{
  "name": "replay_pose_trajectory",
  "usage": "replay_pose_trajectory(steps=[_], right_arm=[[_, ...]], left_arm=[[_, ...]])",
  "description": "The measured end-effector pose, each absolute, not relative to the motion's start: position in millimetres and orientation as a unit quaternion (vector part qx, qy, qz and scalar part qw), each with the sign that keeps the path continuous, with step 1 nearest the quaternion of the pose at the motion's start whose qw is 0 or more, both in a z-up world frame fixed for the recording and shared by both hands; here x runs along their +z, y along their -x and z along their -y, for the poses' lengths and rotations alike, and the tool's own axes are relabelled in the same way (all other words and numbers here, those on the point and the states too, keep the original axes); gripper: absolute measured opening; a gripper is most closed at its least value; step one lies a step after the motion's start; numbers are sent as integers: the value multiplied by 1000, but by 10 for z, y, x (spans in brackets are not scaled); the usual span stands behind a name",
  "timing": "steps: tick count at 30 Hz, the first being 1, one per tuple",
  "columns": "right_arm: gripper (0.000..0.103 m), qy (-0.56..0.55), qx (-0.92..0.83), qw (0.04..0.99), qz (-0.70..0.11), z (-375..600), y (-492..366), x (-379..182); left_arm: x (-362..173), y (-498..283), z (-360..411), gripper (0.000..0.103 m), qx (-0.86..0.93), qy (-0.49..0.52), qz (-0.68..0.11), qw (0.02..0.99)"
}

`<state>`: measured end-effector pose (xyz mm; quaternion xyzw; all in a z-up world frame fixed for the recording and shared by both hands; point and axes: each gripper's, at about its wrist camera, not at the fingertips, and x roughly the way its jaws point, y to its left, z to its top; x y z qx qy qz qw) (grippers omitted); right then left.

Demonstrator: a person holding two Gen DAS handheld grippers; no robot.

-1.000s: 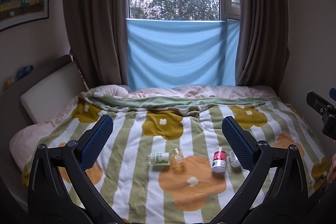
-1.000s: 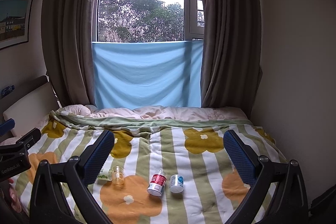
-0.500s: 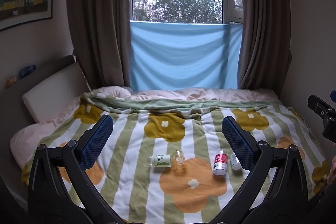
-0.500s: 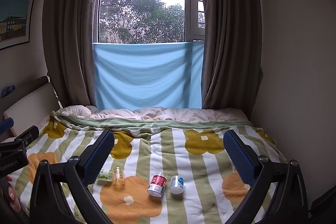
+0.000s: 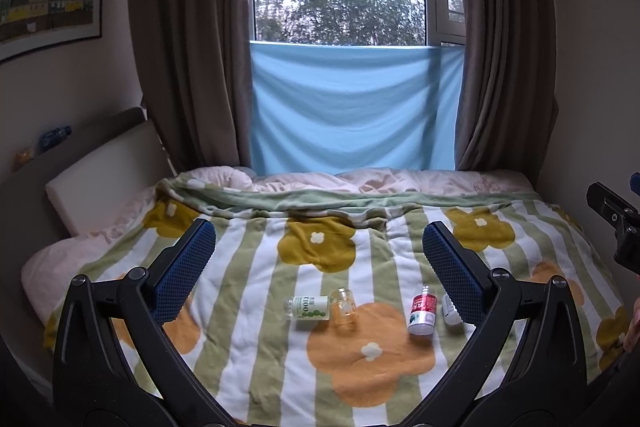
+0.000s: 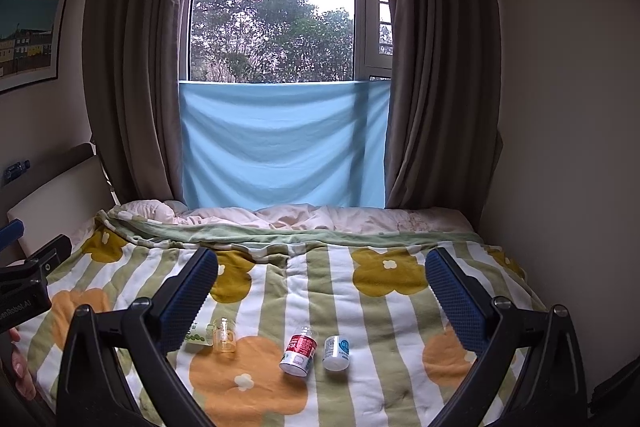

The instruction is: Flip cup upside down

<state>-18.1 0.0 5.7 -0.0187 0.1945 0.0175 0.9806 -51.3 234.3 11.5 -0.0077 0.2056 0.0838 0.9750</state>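
Observation:
A small clear glass cup (image 5: 345, 311) (image 6: 224, 338) stands upright on the flowered blanket (image 5: 256, 347) (image 6: 304, 291), mouth up. My left gripper (image 5: 318, 247) hangs open above the bed, well short of the cup, with nothing between its blue pads. My right gripper (image 6: 322, 277) is open too, held above and to the right of the cup. Part of the right gripper's frame shows at the far right edge of the left wrist view, and the left gripper's frame at the far left of the right wrist view.
A green-labelled bottle (image 5: 307, 307) (image 6: 196, 334) lies touching the cup's left side. To its right lie a red-labelled bottle (image 5: 421, 313) (image 6: 299, 349) and a white-and-blue bottle (image 6: 336, 347) (image 5: 450, 311). A headboard (image 5: 96, 167) bounds the bed on the left, walls on the right.
Both views have shifted slightly, the left gripper rising a little and tilting up. Nothing on the bed has moved and both grippers stay open.

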Motion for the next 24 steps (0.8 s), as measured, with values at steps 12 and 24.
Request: replay_pose_trajectory(steps=[12, 24], right_arm=[[103, 19, 18, 980, -195, -10, 189, 54], [103, 15, 7, 975, -223, 55, -13, -71]], left_arm=[[127, 474, -2379, 103, 83, 11, -211, 974], [-79, 11, -2256, 103, 31, -8, -291, 956]])
